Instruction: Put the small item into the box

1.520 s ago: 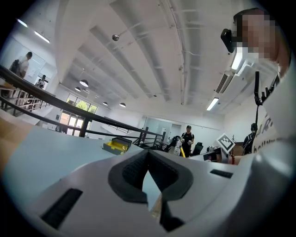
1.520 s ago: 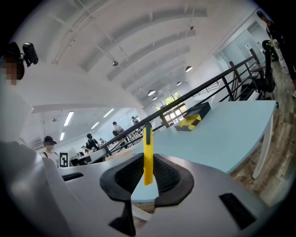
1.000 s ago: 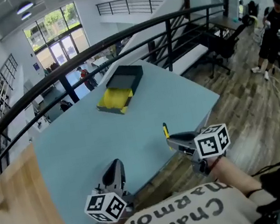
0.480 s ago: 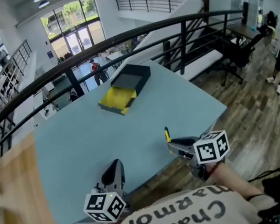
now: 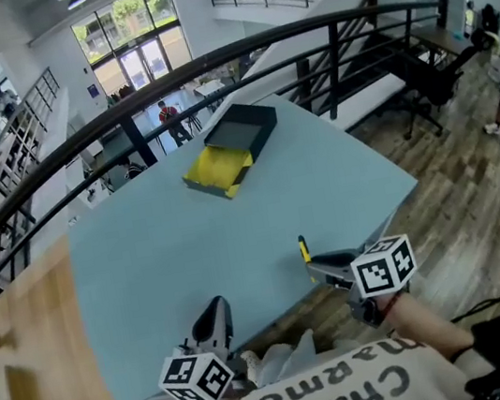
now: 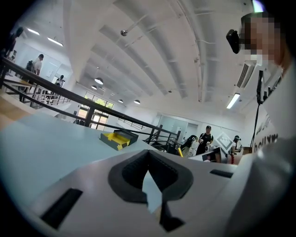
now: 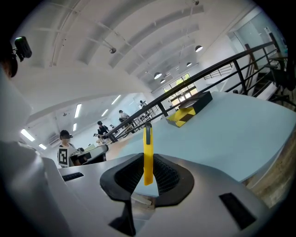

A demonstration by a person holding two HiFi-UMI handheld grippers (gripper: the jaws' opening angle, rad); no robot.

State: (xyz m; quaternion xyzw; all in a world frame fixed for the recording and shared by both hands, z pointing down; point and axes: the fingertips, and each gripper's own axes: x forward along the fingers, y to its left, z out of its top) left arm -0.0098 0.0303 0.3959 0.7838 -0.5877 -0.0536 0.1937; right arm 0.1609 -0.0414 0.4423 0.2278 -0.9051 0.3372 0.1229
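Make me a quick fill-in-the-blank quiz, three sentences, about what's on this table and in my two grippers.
1. The slim stick-like item clamped in the right gripper is ____ in colour.
2. The left gripper holds ____.
3. The open dark cardboard box sits at the far side of a light ____ table.
Missing words: yellow; nothing; blue

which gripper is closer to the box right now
Right, by a little. The right gripper, holding the yellow item, is over the table's near edge, to the box's near right; the left gripper is further back, to its near left.
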